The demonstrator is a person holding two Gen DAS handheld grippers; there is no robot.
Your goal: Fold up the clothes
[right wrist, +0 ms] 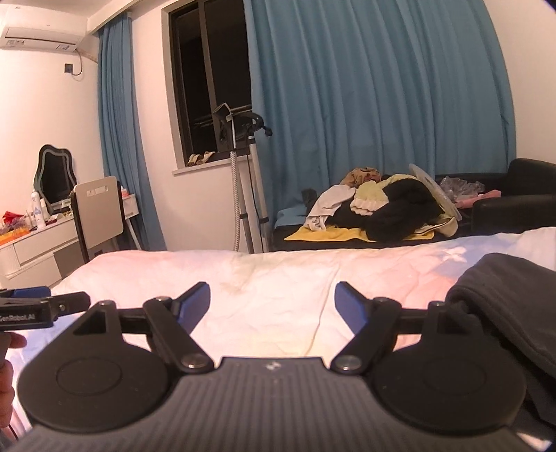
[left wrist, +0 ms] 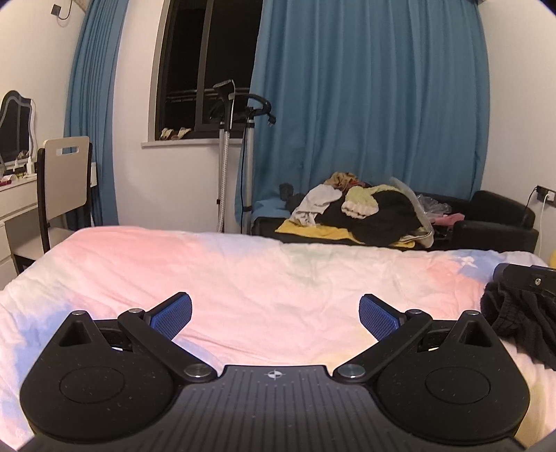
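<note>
2 grippers: left gripper (left wrist: 275,314), right gripper (right wrist: 272,306), 2 blue pads ea. 1 bed (left wrist: 243,271). 1 dark garment (right wrist: 514,299) on it. 1 clothes pile (left wrist: 361,212) on 1 black sofa (left wrist: 493,222). 1 chair (left wrist: 64,180), 1 mirror (right wrist: 54,179), 1 window (left wrist: 208,66), 1 garment steamer (left wrist: 229,104), 1 ac unit (right wrist: 41,31). 2 curtains: left curtain (left wrist: 92,104), right curtain (left wrist: 371,97).

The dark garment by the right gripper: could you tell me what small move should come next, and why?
Probably swing the right gripper rightward onto the dark garment and close. Both grippers are open and empty, the left gripper too, and the garment lies bunched on the bed.
</note>
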